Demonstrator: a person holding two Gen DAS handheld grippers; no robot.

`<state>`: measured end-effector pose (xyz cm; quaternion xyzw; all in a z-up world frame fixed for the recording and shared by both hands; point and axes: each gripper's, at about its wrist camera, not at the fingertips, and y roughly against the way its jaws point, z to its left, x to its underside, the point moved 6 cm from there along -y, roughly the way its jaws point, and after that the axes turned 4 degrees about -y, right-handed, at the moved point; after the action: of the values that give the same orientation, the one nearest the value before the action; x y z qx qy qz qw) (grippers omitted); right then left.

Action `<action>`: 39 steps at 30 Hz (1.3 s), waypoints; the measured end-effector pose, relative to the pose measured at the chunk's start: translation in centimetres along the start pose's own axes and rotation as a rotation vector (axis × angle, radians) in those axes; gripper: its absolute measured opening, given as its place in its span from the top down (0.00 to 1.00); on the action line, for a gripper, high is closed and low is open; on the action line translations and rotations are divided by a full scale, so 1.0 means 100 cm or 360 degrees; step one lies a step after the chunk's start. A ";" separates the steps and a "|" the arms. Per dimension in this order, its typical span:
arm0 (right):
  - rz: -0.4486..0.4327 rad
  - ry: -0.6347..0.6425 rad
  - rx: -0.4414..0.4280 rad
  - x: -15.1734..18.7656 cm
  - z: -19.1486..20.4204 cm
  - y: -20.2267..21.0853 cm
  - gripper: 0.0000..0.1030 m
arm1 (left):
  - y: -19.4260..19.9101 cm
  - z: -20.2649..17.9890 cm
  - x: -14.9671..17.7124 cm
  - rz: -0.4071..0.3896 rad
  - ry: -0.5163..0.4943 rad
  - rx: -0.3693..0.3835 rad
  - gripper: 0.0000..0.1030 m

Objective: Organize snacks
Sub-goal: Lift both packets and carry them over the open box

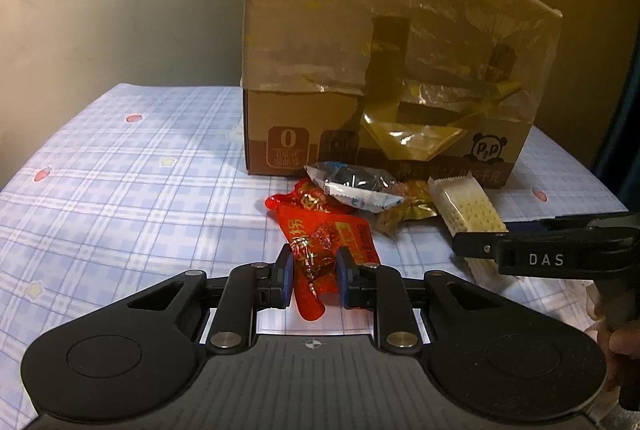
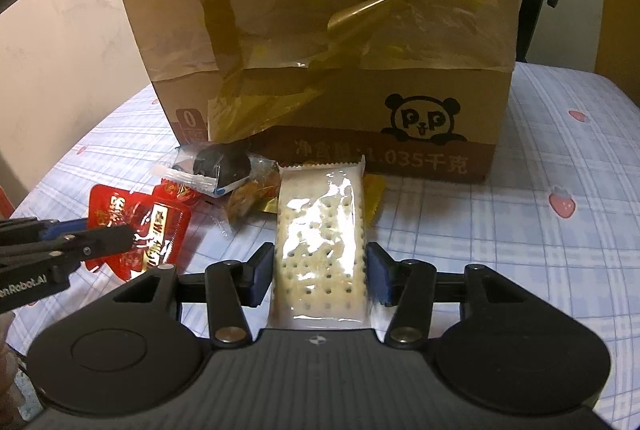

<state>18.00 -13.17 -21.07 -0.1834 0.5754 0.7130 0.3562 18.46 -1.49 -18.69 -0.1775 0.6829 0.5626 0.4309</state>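
Left tongs [image 1: 311, 272] pinch the red snack packet [image 1: 320, 242]; right tongs [image 2: 320, 270] clamp the cracker pack [image 2: 322, 230], both on the checked bench [image 1: 120, 170] before the cardboard box [image 1: 384, 50], likely their destination.

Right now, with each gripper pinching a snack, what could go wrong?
The left gripper pinches only the crinkled end of the red packet, so it might slip or tear. The cracker pack in the right gripper could crack if squeezed harder. Lifting either might drag the cookie packet piled against them by the cardboard box.
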 end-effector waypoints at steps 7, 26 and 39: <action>-0.0104 -0.0122 -0.0027 0.002 -0.012 0.023 0.51 | 0.017 0.002 -0.012 -0.0102 0.0004 -0.0019 0.78; -0.0682 -0.0012 -0.0158 -0.126 -0.005 0.142 0.52 | 0.089 0.000 -0.177 -0.0717 -0.0110 -0.0011 0.78; -0.0751 0.0010 -0.0036 -0.240 -0.021 0.100 0.51 | 0.011 -0.010 -0.263 -0.0597 -0.0184 -0.0050 0.78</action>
<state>26.79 -23.15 1.35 -0.3192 0.5096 0.6158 0.5091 32.10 -8.45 2.72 -0.2759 0.6030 0.4923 0.5638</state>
